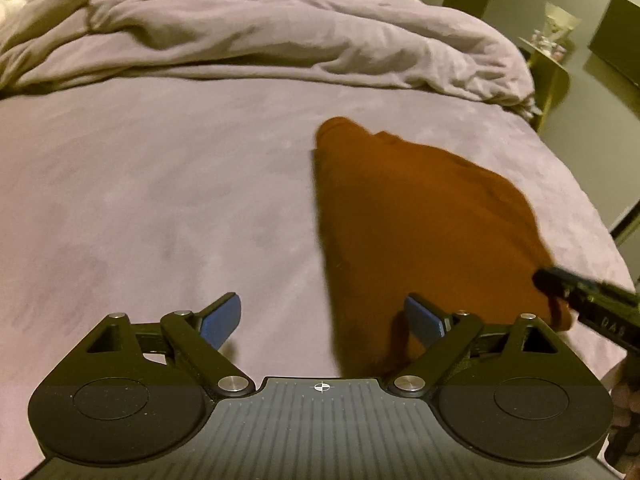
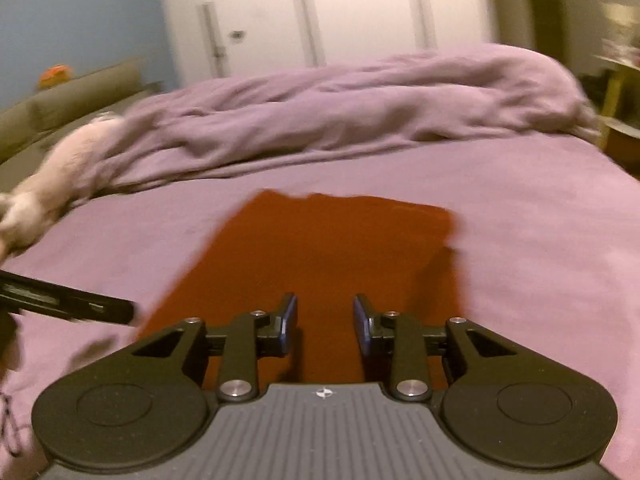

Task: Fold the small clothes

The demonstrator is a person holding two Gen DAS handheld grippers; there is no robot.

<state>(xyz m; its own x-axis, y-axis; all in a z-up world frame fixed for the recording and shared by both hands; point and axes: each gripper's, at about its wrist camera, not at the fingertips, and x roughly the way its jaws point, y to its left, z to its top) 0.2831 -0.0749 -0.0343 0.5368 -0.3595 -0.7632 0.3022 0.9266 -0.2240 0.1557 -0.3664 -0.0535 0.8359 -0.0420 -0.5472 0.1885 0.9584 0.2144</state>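
1. The left gripper point(image 1: 322, 322) is hovering over the near part of a bed, its blue-padded fingers point(image 1: 222, 320) spread wide with nothing between them; the left pad is hanging over bare sheet, the right pad over the near edge of a rust-brown garment point(image 1: 420, 232).
2. The right gripper point(image 2: 325, 326) is pointing down at the same garment point(image 2: 320, 264), its jaws standing narrowly apart and clear of the cloth, which is showing through the gap; nothing is being pinched.
3. In the left wrist view the right gripper's dark tip point(image 1: 560, 284) is reaching in from the right edge at the garment's near right corner; whether it is touching the cloth cannot be told.
4. The garment is lying flat on the mauve bed sheet point(image 1: 160, 208), folded into a long strip running away from the grippers, its far end slightly uneven.
5. Beyond it, a rumpled mauve duvet point(image 2: 360, 108) is lying heaped across the far side of the bed.
6. Farther back, white wardrobe doors point(image 2: 320, 12) are filling the wall, and a yellow side table point(image 1: 550, 68) is standing to the right of the bed.
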